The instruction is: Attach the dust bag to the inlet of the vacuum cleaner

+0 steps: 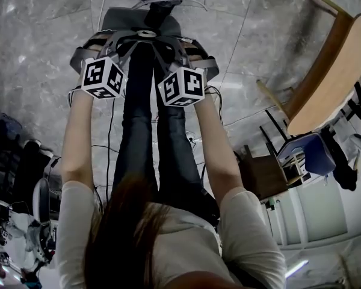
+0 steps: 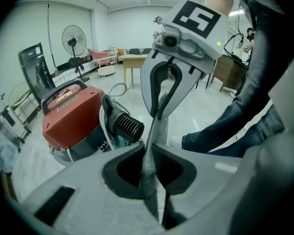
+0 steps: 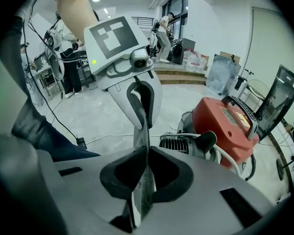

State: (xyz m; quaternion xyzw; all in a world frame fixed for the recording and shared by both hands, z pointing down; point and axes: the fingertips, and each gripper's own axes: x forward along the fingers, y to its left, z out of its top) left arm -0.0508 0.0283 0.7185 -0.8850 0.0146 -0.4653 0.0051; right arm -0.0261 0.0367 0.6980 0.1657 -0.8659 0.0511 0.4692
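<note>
**L gripper** (image 2: 149, 150): pale-grey moulded plastic body, black ribbed pads. Jaws closed on the thin edge of a grey felt-like fabric dust bag (image 2: 148, 177), which runs as a fuzzy strip up between the pads.

**R gripper** (image 3: 146, 153): same build. Jaws likewise pinched on the bag's opposite edge; cloth there looks flat, creased, slightly shiny.

Each gripper view shows the other gripper facing it just ahead. Its curved light-grey fingers are nipped on the same cloth, w/ a black-and-white marker cube on top. The dust bag thus spans between the two sets of tips.

Head view: both grippers sit side by side, pointing down and away from the person. Dark trouser legs (image 1: 138, 131) lie beneath them. The bag shows as a dark-grey flat panel beyond the tips.

**Beyond the bag:** vacuum cleaner w/ glossy red plastic lid, grey round drum and black hoop handle (image 2: 68, 116).
- Position: ahead-left of L gripper, ahead-right of R gripper.
- A black ribbed cylindrical spout (image 2: 129, 126) on its side faces the grippers, near the bag but apart from it.
- Cannot confirm whether this spout is the inlet.

**Floor:** grey marbled polished tiles (image 1: 36, 35), w/ a thin black cable and plug (image 3: 81, 141) left of R gripper.

**Further off:**
- Bent-ply wooden chair (image 1: 331, 71), well right of R gripper.
- Black round pedestal fan (image 2: 73, 39), far behind the vac.
- Light wooden table (image 2: 134, 62), also far behind the vac.
</note>
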